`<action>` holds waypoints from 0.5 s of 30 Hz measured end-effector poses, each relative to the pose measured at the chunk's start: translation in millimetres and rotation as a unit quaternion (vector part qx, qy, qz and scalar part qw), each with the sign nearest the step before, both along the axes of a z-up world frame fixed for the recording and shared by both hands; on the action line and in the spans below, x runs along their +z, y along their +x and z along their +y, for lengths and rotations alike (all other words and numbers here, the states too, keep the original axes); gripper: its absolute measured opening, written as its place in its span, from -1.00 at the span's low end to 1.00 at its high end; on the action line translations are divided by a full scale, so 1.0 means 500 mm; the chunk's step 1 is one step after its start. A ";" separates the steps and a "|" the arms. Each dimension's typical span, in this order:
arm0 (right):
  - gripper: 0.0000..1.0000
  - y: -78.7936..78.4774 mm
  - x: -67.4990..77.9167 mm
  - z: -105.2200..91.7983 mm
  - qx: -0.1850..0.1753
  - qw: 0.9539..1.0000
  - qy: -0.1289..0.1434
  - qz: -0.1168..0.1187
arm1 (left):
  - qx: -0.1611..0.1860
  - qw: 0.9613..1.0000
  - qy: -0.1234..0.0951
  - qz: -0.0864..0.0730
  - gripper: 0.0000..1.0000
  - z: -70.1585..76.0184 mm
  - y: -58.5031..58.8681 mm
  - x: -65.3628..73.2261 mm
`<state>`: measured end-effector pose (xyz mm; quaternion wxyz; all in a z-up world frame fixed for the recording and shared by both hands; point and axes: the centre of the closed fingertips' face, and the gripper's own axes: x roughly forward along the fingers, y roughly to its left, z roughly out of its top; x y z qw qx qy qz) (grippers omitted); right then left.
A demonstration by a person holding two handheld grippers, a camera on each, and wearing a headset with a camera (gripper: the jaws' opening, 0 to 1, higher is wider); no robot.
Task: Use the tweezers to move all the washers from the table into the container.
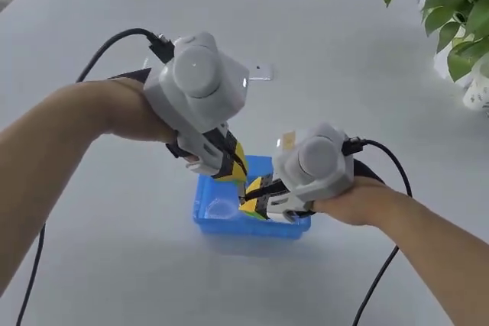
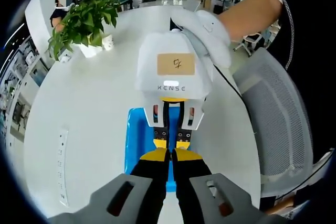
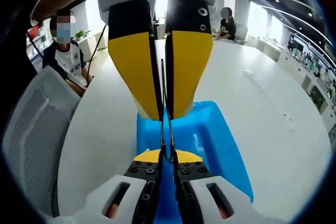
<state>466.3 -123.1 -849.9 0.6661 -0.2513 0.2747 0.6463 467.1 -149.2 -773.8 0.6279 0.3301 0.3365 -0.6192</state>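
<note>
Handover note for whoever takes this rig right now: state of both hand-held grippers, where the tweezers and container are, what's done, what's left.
Left hand-held gripper: jaws shut on the tweezers, pointing down over the blue container.
Right hand-held gripper: facing the left one, jaws apparently pinched on the tweezers' lower end.
Washers: too small or hidden to tell, whether on the table or in the container, so progress cannot be judged.
Left to do: probably settle the tweezers grip, then check the table for washers.
</note>
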 end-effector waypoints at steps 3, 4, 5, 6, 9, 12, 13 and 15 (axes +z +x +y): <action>-0.81 0.001 -0.007 0.002 0.003 1.000 -0.004 0.005 | 0.003 1.000 -0.002 0.004 -0.87 0.000 0.003 -0.007; -0.81 0.003 -0.010 0.002 0.004 1.000 -0.006 0.006 | 0.003 1.000 -0.001 0.004 -0.87 0.001 0.005 -0.010; -0.81 0.004 -0.013 0.003 0.004 1.000 -0.008 0.007 | 0.004 1.000 0.000 0.005 -0.87 0.002 0.006 -0.013; -0.81 0.006 -0.017 0.003 0.006 1.000 -0.010 0.007 | 0.005 1.000 0.000 0.006 -0.87 0.002 0.007 -0.016; -0.81 0.005 -0.021 0.003 0.009 1.000 -0.014 0.011 | 0.008 1.000 -0.001 0.007 -0.87 0.002 0.010 -0.020; -0.81 0.007 -0.028 0.000 0.011 1.000 -0.021 0.012 | 0.009 1.000 0.001 0.008 -0.87 0.004 0.012 -0.027; -0.81 0.007 -0.030 -0.001 0.011 1.000 -0.023 0.012 | 0.010 1.000 0.001 0.008 -0.87 0.004 0.013 -0.029; -0.80 0.007 -0.033 -0.002 0.012 1.000 -0.026 0.014 | 0.012 1.000 0.000 0.009 -0.87 0.004 0.014 -0.031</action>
